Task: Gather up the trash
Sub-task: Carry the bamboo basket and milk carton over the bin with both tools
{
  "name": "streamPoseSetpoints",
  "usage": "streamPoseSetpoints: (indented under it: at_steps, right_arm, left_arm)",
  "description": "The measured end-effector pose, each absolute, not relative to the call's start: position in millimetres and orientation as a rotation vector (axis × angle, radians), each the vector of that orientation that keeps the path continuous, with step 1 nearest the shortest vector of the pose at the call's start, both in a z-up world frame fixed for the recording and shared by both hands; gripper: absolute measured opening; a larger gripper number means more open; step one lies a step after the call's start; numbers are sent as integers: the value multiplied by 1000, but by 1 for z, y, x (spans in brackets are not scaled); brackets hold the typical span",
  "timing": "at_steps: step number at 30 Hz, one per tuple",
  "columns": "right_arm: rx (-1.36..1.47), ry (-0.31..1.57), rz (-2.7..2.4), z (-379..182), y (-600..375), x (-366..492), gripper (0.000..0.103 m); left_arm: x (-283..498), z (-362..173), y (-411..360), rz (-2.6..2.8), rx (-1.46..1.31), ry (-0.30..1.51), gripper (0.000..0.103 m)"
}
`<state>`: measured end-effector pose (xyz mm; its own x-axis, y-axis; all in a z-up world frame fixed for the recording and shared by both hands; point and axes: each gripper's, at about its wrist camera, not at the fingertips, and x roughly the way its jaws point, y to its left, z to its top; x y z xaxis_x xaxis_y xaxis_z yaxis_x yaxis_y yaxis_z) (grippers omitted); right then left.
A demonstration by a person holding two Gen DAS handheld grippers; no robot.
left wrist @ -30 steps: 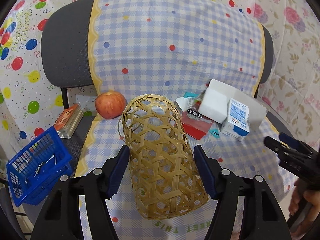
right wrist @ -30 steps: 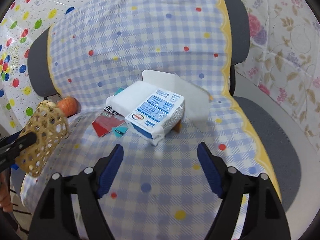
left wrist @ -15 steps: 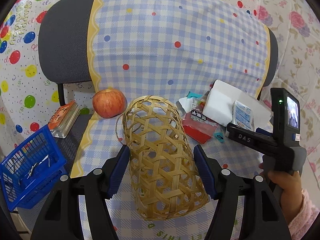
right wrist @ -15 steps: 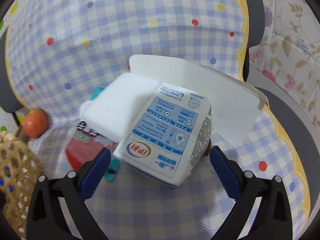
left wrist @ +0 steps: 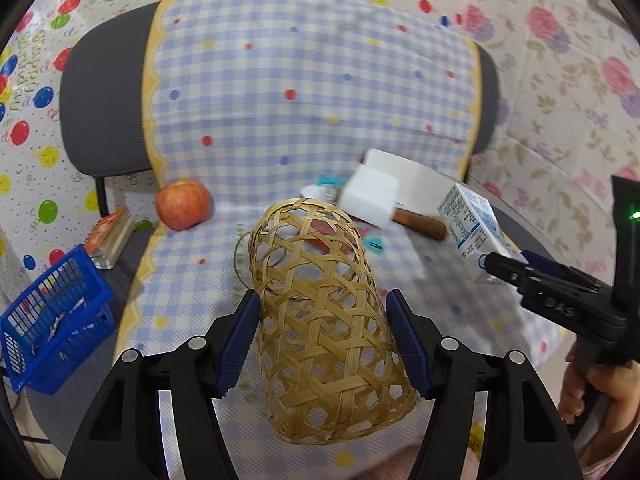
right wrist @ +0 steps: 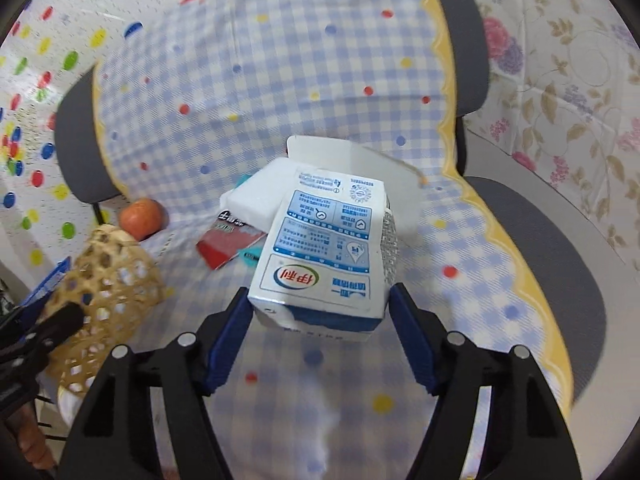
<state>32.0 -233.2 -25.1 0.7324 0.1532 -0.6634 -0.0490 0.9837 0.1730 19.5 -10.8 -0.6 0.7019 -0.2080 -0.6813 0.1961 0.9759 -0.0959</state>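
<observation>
My left gripper (left wrist: 322,312) is shut on a woven bamboo basket (left wrist: 320,320), held on its side above the chair seat; the basket also shows in the right wrist view (right wrist: 108,288). My right gripper (right wrist: 320,308) is shut on a white and blue milk carton (right wrist: 324,252), lifted off the seat; the carton also shows in the left wrist view (left wrist: 474,228). On the seat behind lie a white foam block (right wrist: 256,196), an open white box (right wrist: 352,160), a red wrapper (right wrist: 228,240), a teal scrap (right wrist: 250,256) and a brown stick (left wrist: 420,222).
A red apple (left wrist: 183,205) sits at the seat's back left. A blue plastic crate (left wrist: 52,316) and an orange packet (left wrist: 110,236) are left of the chair. The chair (left wrist: 100,100) has a checked cover. Patterned sheets hang behind.
My right gripper closed on the milk carton and lifted it up and back from the pile, uncovering the brown stick. The left gripper kept holding the basket and drew back a little.
</observation>
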Motion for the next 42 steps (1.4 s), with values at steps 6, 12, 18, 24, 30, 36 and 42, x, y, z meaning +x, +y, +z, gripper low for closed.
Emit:
streamPoseSetpoints:
  at_steps: [6,12,18,24,30,36,42]
  right_arm:
    - [143,710,134,-9,-240,-16,69]
    - [134,692,112,0,-257,-67,69]
    - [137,688,47,-3,-285,-123,69]
    - [149,702,-35,-13,-310,-177,69]
    - [168,737,-107,-28,-333,-223,69]
    - [190,780,-147,-46,-349,-251,69]
    - [222,800,-156,-60,-363,-258,69]
  left_arm:
    - [-13,4,-34,-302,-5,754,64]
    - [-52,13,-61,-389,11,735,64]
    - [-86,15,-91,-486,24,726,64]
    - [-118,4,-127,-601,50,738,64]
    - [-149,-11,-166,-699,97,762,64]
    - [-167,-27,-189,-749,128,790,64]
    - [-167,-40,-209,-781,148,828,65]
